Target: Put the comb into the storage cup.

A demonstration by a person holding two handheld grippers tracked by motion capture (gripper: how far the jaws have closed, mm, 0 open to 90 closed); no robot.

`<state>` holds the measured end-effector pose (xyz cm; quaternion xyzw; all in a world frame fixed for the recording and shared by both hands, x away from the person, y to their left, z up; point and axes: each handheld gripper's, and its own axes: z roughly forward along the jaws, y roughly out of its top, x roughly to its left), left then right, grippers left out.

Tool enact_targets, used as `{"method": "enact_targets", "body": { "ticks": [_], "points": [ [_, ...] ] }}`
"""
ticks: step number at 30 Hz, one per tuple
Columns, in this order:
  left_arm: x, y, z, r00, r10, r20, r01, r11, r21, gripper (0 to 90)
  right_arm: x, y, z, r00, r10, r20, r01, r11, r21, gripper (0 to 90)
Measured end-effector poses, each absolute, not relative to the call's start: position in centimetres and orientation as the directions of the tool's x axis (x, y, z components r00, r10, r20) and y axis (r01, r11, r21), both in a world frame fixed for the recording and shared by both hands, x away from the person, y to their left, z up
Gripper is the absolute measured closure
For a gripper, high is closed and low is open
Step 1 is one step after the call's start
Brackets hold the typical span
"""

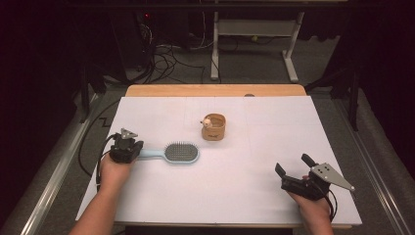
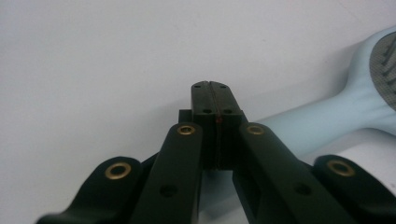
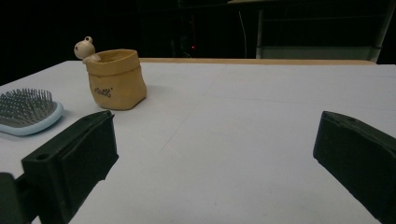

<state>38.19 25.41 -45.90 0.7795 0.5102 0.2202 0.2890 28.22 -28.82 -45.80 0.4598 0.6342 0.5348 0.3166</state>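
A light-blue hairbrush (image 1: 181,152) lies bristles up on the white table cover (image 1: 274,122), its handle pointing left. My left gripper (image 1: 137,149) sits at the end of that handle. In the left gripper view its jaws (image 2: 212,91) are pressed together with nothing between them, and the brush handle (image 2: 317,121) runs off just to their right. My right gripper (image 1: 292,166) rests near the front right of the table with its jaws wide apart and empty (image 3: 215,140). From there the brush head (image 3: 25,109) shows at far left.
A tan pouch-shaped pot (image 1: 214,127) with a small round-headed figure on its rim stands behind the brush, also in the right gripper view (image 3: 116,79). A bare wooden strip (image 1: 215,90) marks the table's far edge. Beyond it are cables and desk legs on the floor.
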Motion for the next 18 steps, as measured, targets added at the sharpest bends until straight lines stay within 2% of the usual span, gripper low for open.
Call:
{"method": "enact_targets", "body": {
  "ticks": [10,18],
  "points": [
    [37.3,24.9,-46.2,0.435,0.898,0.065,0.670,-0.372,0.643,90.0,28.2,-28.9,-45.8,-0.375,0.922,0.093,0.245,0.002,0.969,0.3],
    [34.6,24.5,-46.1,0.482,0.875,0.053,0.648,-0.396,0.651,90.0,28.2,-28.9,-45.8,-0.375,0.922,0.098,0.246,-0.003,0.969,0.3]
  ]
}}
